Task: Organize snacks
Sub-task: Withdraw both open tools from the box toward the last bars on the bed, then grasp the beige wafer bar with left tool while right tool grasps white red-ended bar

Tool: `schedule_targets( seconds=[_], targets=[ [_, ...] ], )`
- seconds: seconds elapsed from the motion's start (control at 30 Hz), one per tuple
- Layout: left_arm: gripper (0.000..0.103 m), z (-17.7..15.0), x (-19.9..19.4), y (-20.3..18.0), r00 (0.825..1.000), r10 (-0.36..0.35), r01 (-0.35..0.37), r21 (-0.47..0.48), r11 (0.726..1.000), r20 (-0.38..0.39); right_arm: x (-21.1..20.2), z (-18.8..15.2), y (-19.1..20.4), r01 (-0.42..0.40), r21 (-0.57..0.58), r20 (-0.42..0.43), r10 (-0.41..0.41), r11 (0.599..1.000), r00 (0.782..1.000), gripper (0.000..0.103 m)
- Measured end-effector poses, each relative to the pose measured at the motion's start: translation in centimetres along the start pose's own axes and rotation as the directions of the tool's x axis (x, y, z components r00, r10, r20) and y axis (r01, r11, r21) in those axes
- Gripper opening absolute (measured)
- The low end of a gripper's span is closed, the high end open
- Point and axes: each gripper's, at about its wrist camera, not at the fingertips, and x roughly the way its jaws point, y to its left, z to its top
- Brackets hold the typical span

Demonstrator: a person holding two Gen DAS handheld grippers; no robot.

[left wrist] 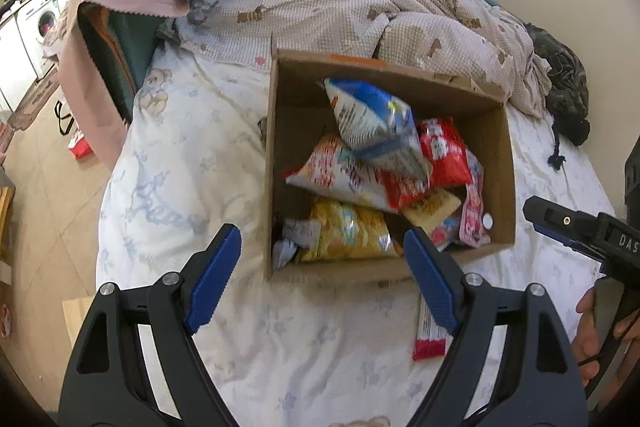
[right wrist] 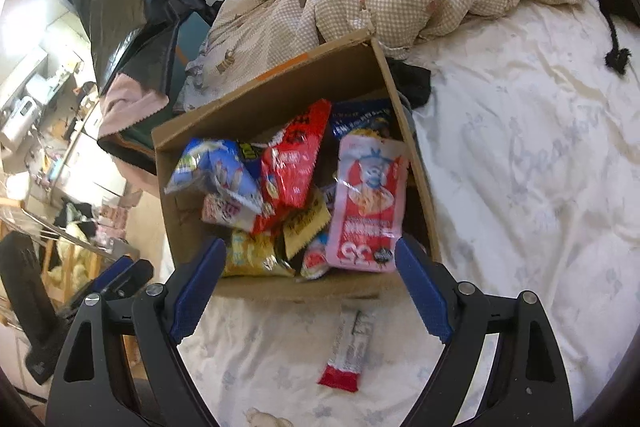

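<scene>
left tongs [left wrist: 322, 277] apart, empty | right tongs [right wrist: 310, 287] apart, empty | red-white packet [right wrist: 347, 355] on bed [right wrist: 520, 187], lower centre | box [right wrist: 192, 243] of snacks mid-frame

Both grippers are black frames with silver screw heads and ribbed blue pads [left wrist: 216, 279]. The right gripper [left wrist: 560, 227] carries white letters "DAS".
</scene>
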Motion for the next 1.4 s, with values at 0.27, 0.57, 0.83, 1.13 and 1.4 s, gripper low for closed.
schedule_targets(
  seconds=[0.27,0.57,0.83,1.13,1.4],
  targets=[
    [0.081,-2.9,-0.8,0.0,0.999,0.012,-0.013,-0.004,1.0,-0.04,-0.1,-3.3,-1.1,-0.006,0.053,-0.055,0.009,0.999,0.998,0.089],
    [0.081,-3.9,-0.4,0.8,0.997,0.019,-0.025,-0.068,0.997,-0.079,3.4,-5.0,-3.5,0.135,0.07,-0.18,-0.12,0.988,0.976,0.089],
    [0.081,-3.6,0.0,1.9,0.995,0.003,-0.016,-0.136,0.991,-0.098,9.7,-5.5,-1.4,0.158,-0.051,-0.173,-0.165,0.986,0.971,0.089],
    [0.081,-3.7,0.6,3.0,0.993,0.0,-0.02,-0.178,0.984,-0.114,14.9,-5.9,-0.3,0.224,-0.183,-0.058,-0.238,0.957,0.969,0.09],
    [0.081,-3.0,1.0,3.0,0.992,-0.025,-0.003,-0.223,0.975,-0.121,14.6,-8.0,2.1,0.055,-0.294,-0.146,-0.102,0.954,0.984,0.067]
  ],
)
